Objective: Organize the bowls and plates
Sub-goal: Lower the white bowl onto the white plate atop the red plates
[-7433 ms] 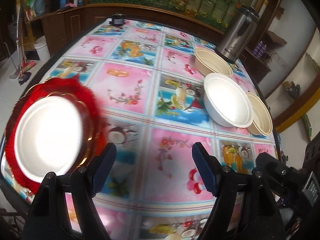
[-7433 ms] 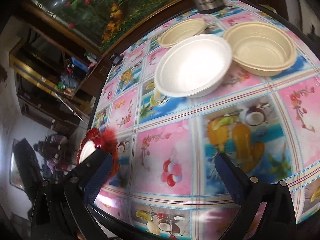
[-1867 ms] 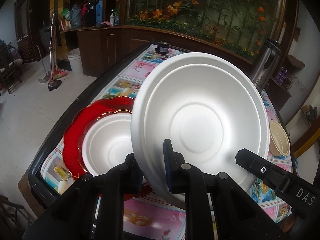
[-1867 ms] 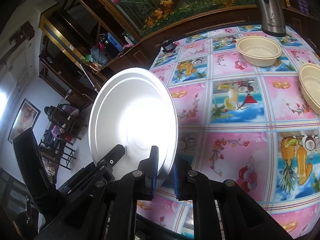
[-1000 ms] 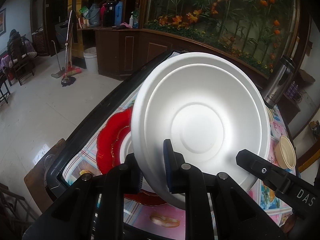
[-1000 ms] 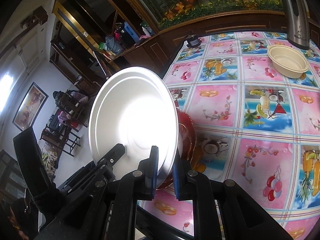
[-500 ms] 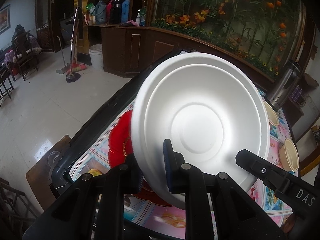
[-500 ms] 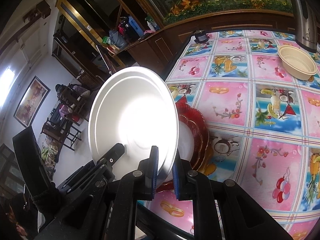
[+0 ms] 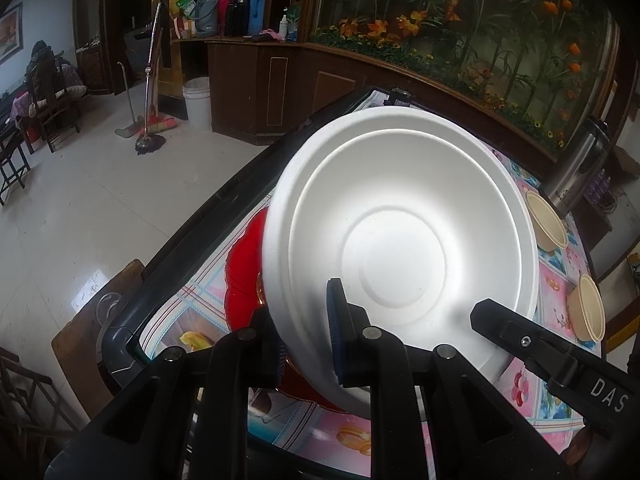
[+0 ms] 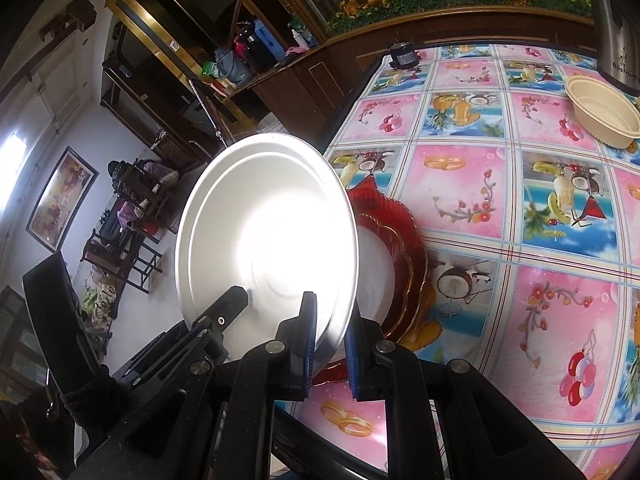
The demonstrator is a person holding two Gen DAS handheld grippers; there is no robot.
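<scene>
We hold one white foam bowl (image 9: 400, 236) w/ both tools. Left gripper (image 9: 306, 344) is clamped on the near rim: one blue pad inside the bowl, the other outside. Right gripper (image 10: 330, 344) is likewise clenched on the rim (image 10: 332, 332), pads either side of the wall.

Position: bowl is off the table (image 10: 500, 216), tilted w/ its open side toward us, above the red scalloped plate (image 10: 404, 224) near the table's edge. Something white sits in that plate, probably a second white bowl (image 10: 374, 276). Two beige bowls (image 9: 546, 220) stand well apart, far side, near the steel flask (image 9: 576, 168).

Handling, our estimate:
- Very light; a breath of force moves it.
- Thin wall, semi-stiff; will dent or crack if overclamped.
- Matte surface, so low slip risk on the ribbed pads.
- Grip at the rolled rim only, approx. opposite points; don't pinch mid-wall.
- Two grips can twist the rim if hands diverge; keep them in step.
</scene>
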